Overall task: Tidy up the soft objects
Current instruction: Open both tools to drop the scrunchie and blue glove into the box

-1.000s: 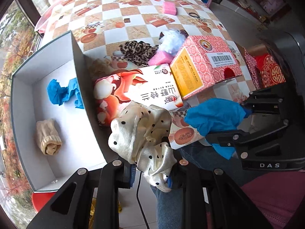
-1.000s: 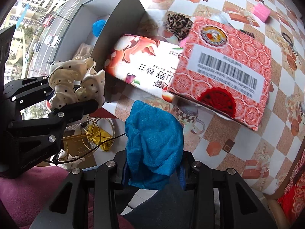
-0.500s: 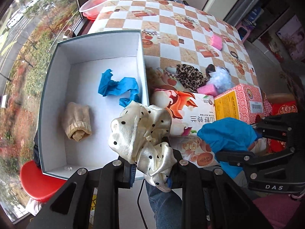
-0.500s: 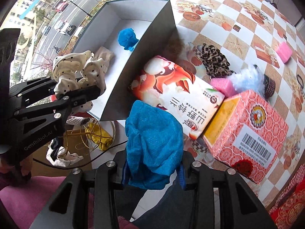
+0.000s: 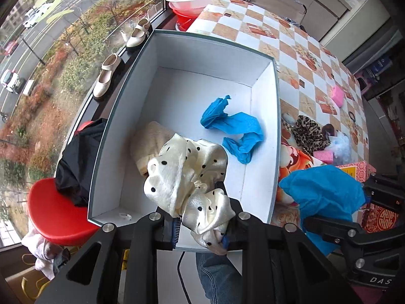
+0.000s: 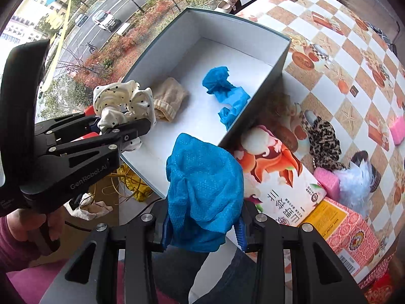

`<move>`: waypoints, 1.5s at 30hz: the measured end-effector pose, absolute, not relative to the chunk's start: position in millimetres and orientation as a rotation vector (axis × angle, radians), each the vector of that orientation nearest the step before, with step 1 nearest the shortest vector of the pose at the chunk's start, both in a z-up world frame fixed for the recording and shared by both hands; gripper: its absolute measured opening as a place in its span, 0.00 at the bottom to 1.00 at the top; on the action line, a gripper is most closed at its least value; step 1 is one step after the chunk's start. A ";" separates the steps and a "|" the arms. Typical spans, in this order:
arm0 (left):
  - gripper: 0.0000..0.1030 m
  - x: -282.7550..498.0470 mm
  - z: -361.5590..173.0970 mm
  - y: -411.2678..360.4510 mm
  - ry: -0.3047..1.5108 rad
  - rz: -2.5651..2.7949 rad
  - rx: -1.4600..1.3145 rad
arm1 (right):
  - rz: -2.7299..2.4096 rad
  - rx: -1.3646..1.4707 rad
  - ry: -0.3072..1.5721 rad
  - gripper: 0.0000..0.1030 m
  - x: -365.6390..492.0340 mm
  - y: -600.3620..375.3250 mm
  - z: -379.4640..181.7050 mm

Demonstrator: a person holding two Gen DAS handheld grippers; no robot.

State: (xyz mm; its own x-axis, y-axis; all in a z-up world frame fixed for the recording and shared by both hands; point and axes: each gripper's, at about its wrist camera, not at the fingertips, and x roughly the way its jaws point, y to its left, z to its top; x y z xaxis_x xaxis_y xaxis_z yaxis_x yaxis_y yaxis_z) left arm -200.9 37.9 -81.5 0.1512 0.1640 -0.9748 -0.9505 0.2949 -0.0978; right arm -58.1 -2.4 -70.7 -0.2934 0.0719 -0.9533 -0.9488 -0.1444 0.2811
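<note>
Left wrist view showed the left gripper (image 5: 201, 224) clenched on a cream polka-dot satin scrunchie (image 5: 188, 177) above the open white cardboard box (image 5: 263, 131); the right gripper (image 6: 202, 228) pinched a crumpled blue mesh cloth (image 6: 205, 190) near the box's edge. Released there, the cloth might have fallen outside.

Bright daylight from window (image 5: 63, 50); soft shadows inside box (image 5: 192, 58); sharp focus; heavy fisheye bending, dark corners.
</note>
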 end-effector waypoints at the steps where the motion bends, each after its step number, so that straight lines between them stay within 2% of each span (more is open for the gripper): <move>1: 0.26 -203.4 -83.1 38.9 1.109 1.001 -0.928 | 1.574 -1.088 1.279 0.39 -62.7 1.8 -70.3; 42: 0.26 -222.7 -113.0 55.3 1.139 1.064 -1.008 | 1.598 -1.127 1.259 0.39 -101.1 52.6 -76.2; 44: 0.27 -223.0 -112.9 55.4 1.135 1.063 -1.010 | 1.598 -1.127 1.260 0.39 -101.6 53.8 -76.9; 45: 0.32 -223.4 -112.1 55.3 1.130 1.062 -1.011 | 1.597 -1.126 1.262 0.39 -102.1 55.0 -77.1</move>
